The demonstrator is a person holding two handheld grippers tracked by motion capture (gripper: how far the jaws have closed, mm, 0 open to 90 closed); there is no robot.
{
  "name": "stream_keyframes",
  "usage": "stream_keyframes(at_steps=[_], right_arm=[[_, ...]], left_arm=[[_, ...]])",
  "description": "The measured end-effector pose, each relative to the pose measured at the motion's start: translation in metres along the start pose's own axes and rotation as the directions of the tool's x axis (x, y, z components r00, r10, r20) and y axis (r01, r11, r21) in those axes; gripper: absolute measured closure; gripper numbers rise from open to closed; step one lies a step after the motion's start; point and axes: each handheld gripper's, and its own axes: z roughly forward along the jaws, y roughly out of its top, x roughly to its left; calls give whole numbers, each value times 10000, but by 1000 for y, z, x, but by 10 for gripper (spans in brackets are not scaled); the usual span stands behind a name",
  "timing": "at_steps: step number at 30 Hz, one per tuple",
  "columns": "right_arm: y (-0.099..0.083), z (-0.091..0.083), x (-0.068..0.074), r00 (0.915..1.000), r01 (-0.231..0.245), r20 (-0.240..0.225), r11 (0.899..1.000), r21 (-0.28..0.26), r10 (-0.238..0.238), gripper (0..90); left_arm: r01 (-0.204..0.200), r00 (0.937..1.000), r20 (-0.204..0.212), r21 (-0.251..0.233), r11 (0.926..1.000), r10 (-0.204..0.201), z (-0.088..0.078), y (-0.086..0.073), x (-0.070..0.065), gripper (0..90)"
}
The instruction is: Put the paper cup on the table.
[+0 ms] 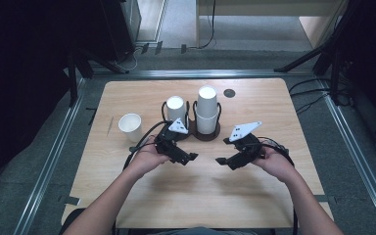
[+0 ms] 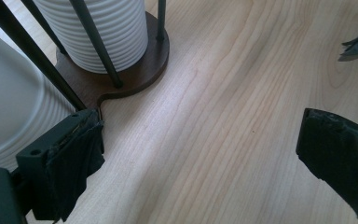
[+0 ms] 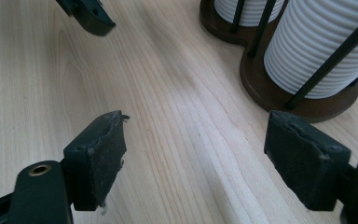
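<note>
Both the left gripper [image 1: 192,157] and right gripper [image 1: 221,160] hang released, jaws wide, over the near middle of the table [image 1: 127,205]. Just beyond stands the holder [image 1: 210,134] with two cup stacks [image 1: 207,110], upside down, long axis vertical. Ribbed paper: light, crushable; pinch the sidewall gently.

The high view is dim at its edges, with the tabletop [image 1: 254,181] lit evenly from above and soft shadows beneath the hands. Both gripper views are brighter; a pale sheen crosses the wood grain. The near black jaws look slightly soft, and straight lines bow toward the borders.
</note>
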Motion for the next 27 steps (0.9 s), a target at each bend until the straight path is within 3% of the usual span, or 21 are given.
stream_keyframes(at_steps=[17,27], right_arm=[[-1,0,0,10000,10,2,10000,25,-10,205],[-1,1,1,10000,77,-54,9999,88,-76,205]], left_arm=[[-315,9994,150,165,9994,312,6,-2,-2,12],[-290,9994,190,158,9995,287,6,-2,-2,11]])
